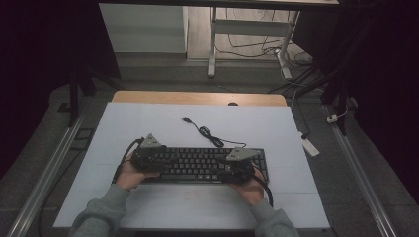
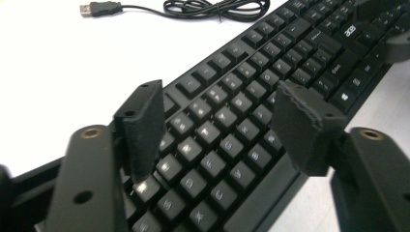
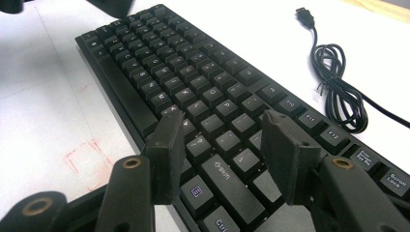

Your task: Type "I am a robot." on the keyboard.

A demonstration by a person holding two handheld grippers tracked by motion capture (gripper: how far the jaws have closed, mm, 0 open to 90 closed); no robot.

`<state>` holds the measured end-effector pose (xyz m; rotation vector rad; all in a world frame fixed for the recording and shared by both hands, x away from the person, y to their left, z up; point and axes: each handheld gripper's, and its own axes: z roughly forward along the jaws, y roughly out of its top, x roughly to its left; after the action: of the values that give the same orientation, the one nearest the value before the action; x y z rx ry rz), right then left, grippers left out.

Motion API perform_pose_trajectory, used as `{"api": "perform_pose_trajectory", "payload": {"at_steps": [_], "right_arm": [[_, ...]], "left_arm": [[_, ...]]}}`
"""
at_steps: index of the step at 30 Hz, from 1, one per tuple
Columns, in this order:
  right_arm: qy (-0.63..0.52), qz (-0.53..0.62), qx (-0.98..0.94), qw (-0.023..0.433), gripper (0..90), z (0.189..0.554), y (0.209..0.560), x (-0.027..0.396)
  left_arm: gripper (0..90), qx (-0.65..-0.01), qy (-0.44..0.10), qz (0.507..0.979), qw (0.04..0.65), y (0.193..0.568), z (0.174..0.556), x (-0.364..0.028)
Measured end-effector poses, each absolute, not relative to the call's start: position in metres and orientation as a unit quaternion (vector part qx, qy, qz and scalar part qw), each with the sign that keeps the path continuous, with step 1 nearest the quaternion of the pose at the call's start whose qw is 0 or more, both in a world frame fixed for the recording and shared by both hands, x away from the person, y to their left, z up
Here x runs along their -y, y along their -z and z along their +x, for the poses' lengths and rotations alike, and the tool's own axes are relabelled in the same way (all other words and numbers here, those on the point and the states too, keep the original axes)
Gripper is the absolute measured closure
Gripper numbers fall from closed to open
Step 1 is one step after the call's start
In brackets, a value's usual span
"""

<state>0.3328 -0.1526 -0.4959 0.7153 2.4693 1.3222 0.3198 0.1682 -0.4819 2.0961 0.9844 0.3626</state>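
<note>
Keyboard (image 1: pixel 197 165) lies flat on the white table (image 1: pixel 148 128), toward its near edge and about midway between the side edges, as the high view shows. Its cable (image 1: pixel 207 134) coils just behind it, the plug (image 1: pixel 186 119) lying farther toward the far edge. The left gripper (image 1: pixel 148 157) sits over the keyboard's left end and the right gripper (image 1: pixel 239 165) over its right end, each held by a hand coming in from the near edge.

In the left gripper view, the jaws stand wide apart above the letter keys (image 2: pixel 212 140), the pads pressing on nothing; the plug (image 2: pixel 99 8) lies on the table beyond.

In the right gripper view, the jaws are parted over the keys near Shift (image 3: pixel 225 174), gripping nothing, with the coiled cable (image 3: pixel 338 82) lying beside the keyboard.
</note>
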Motion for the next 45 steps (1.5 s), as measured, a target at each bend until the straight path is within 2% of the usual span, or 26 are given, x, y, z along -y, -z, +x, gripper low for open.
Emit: {"api": "perform_pose_trajectory", "payload": {"at_steps": [7, 18, 21, 28, 45], "right_arm": [[-0.454, 0.244, -0.847, 0.129, 50.9, 0.333, 0.495, 0.152], [-0.449, 0.234, -0.854, 0.124, 53.1, 0.333, 0.492, 0.14], [-0.442, 0.233, -0.858, 0.117, 59.7, 0.335, 0.491, 0.133], [-0.409, 0.214, -0.882, 0.091, 89.4, 0.34, 0.497, 0.117], [-0.376, 0.216, -0.897, 0.087, 89.5, 0.348, 0.512, 0.095]], "left_arm": [[28.2, -0.396, -0.135, 0.818, 0.396, 0.481, 0.316, -0.181], [26.4, -0.402, -0.128, 0.817, 0.394, 0.485, 0.319, -0.184], [26.3, -0.403, -0.128, 0.816, 0.393, 0.485, 0.319, -0.185], [26.2, -0.403, -0.127, 0.817, 0.391, 0.486, 0.32, -0.185], [25.7, -0.401, -0.125, 0.82, 0.389, 0.488, 0.32, -0.185]]}}
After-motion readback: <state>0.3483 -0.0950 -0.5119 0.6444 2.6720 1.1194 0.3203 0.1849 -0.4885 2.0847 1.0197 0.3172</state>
